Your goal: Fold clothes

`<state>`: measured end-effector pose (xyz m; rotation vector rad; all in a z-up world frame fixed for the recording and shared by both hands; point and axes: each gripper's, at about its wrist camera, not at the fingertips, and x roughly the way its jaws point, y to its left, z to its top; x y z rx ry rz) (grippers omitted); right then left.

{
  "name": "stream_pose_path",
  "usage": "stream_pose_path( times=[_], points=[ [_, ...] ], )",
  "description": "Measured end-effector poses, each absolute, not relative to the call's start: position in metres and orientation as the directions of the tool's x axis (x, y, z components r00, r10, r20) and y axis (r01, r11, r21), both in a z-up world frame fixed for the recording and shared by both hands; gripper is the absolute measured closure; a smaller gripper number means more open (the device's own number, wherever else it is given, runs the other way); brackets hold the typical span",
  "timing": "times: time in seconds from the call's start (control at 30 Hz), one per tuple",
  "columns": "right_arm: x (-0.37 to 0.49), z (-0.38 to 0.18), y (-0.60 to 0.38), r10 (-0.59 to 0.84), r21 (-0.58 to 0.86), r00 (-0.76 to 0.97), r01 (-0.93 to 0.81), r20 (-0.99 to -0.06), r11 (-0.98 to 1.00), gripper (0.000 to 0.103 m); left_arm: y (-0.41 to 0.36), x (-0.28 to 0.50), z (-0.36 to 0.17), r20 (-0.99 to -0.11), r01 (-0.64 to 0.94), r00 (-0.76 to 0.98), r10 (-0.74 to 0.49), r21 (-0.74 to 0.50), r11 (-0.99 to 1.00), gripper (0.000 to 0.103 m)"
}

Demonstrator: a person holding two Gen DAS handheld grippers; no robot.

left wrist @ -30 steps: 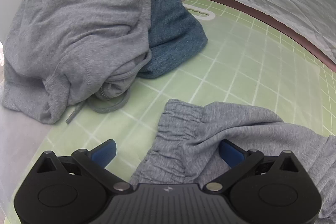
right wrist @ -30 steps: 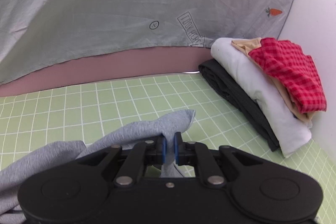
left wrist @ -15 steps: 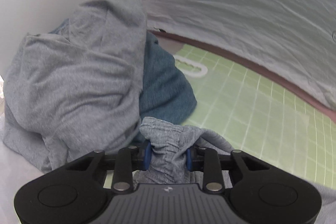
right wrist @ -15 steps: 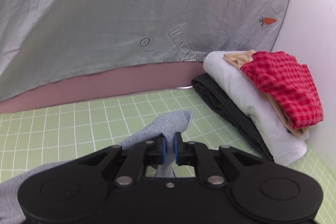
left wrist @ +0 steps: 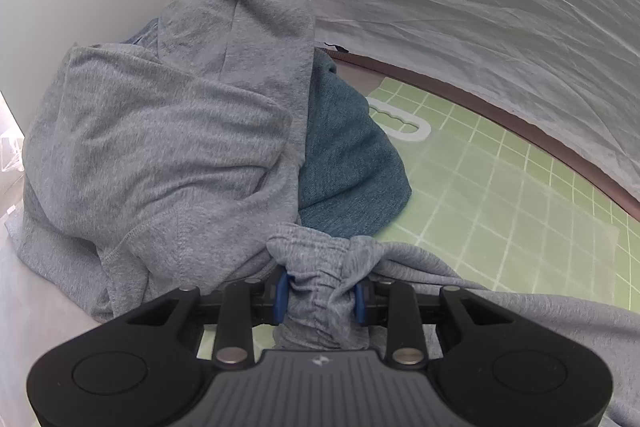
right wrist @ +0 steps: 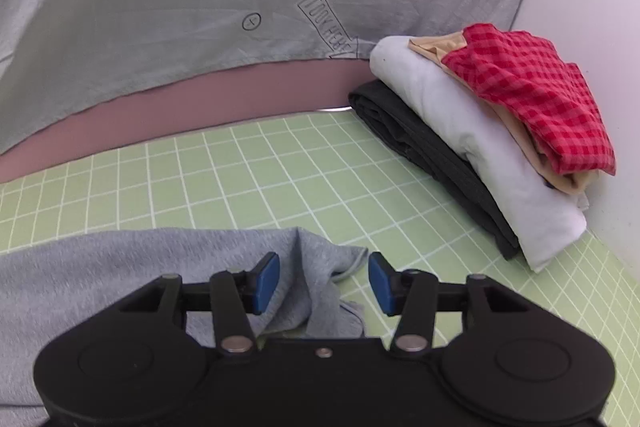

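A grey sheet [right wrist: 200, 7], printed with a crossed circle, a "LOOK HERE" banner and a small carrot, hangs across the far side above a pinkish band. In front of it a green gridded mat [right wrist: 280, 163] covers the bench. On the far left of the mat sits a heap [left wrist: 160, 147] of loose clothes, a grey sweatshirt draped over a teal garment [left wrist: 348, 163], with a white plastic handle [left wrist: 404, 125] lying on the mat just right of the teal cloth. At the far right a stack [right wrist: 480, 155] of folded clothes rests against the white wall: a dark piece at the bottom, a white one on it, then a tan one and a red checked one on top. The grey shorts [right wrist: 120, 267] lie spread along the near edge of the mat. The left gripper [left wrist: 320, 297] has its jaws clenched on the bunched elastic waistband [left wrist: 316, 259], held just in front of the heap. The right gripper [right wrist: 324, 281] has just been opening its jaws; they now stand apart, released, with the hem [right wrist: 320, 259] of the shorts lying slack between them on the mat, not pressed by the blue pads [right wrist: 266, 279].
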<state>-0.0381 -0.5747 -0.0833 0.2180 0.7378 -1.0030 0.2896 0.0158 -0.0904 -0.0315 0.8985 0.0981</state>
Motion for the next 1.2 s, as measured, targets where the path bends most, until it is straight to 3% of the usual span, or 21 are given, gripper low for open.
stream_pose_path(
  times=[0.13,0.2,0.3,0.6,0.63,0.67,0.7,0.73,0.8,0.9,1.07,1.13,1.17,1.2],
  points=[
    [-0.023,-0.071,-0.571,-0.742,-0.160,0.357,0.836,-0.567,0.525,0.042,0.013,0.291,-0.091,-0.783,-0.089,0.617,0.079,0.030,0.996,0.070],
    [-0.011,-0.072,-0.575,-0.732,-0.155,0.365,0.830,-0.574,0.536,0.030,0.012,0.292,-0.092,-0.785,-0.093,0.613,0.083,0.033,0.995,0.070],
    [0.014,-0.087,-0.584,-0.643,-0.151,0.410,0.758,-0.647,0.635,0.035,0.011,0.293,-0.095,-0.790,-0.099,0.606,0.090,0.037,0.994,0.070],
    [0.055,-0.132,-0.609,-0.436,-0.098,0.439,0.607,-0.785,0.789,0.034,0.010,0.297,-0.097,-0.798,-0.085,0.594,0.100,0.061,0.995,0.070],
    [0.056,-0.134,-0.611,-0.415,-0.093,0.439,0.590,-0.797,0.802,0.036,0.009,0.297,-0.098,-0.799,-0.085,0.593,0.101,0.063,0.994,0.070],
    [0.057,-0.135,-0.612,-0.395,-0.089,0.436,0.574,-0.809,0.814,0.046,0.009,0.297,-0.098,-0.799,-0.085,0.592,0.103,0.066,0.994,0.070],
    [0.059,-0.136,-0.614,-0.375,-0.086,0.430,0.555,-0.822,0.827,0.062,0.009,0.297,-0.098,-0.800,-0.084,0.591,0.105,0.068,0.994,0.070],
    [0.061,-0.137,-0.614,-0.349,-0.087,0.420,0.528,-0.837,0.845,0.070,0.008,0.298,-0.099,-0.800,-0.081,0.591,0.106,0.071,0.994,0.070],
    [0.064,-0.136,-0.617,-0.291,-0.068,0.420,0.470,-0.860,0.880,0.097,0.007,0.299,-0.099,-0.800,-0.074,0.590,0.107,0.078,0.994,0.070],
    [0.073,-0.131,-0.621,-0.279,-0.093,0.407,0.419,-0.870,0.903,0.100,0.006,0.301,-0.100,-0.800,-0.065,0.590,0.105,0.083,0.994,0.070],
    [0.077,-0.128,-0.623,-0.285,-0.093,0.413,0.426,-0.865,0.900,0.100,0.008,0.300,-0.100,-0.801,-0.072,0.589,0.105,0.078,0.994,0.070],
    [0.076,-0.130,-0.623,-0.301,-0.101,0.414,0.439,-0.859,0.893,0.094,0.008,0.300,-0.101,-0.802,-0.072,0.587,0.108,0.081,0.994,0.070],
    [0.074,-0.131,-0.623,-0.309,-0.106,0.414,0.445,-0.856,0.889,0.078,0.008,0.299,-0.101,-0.803,-0.070,0.587,0.109,0.084,0.994,0.070],
    [0.073,-0.131,-0.623,-0.318,-0.111,0.416,0.450,-0.852,0.886,0.054,0.008,0.299,-0.101,-0.803,-0.068,0.586,0.109,0.086,0.994,0.070]
  ],
)
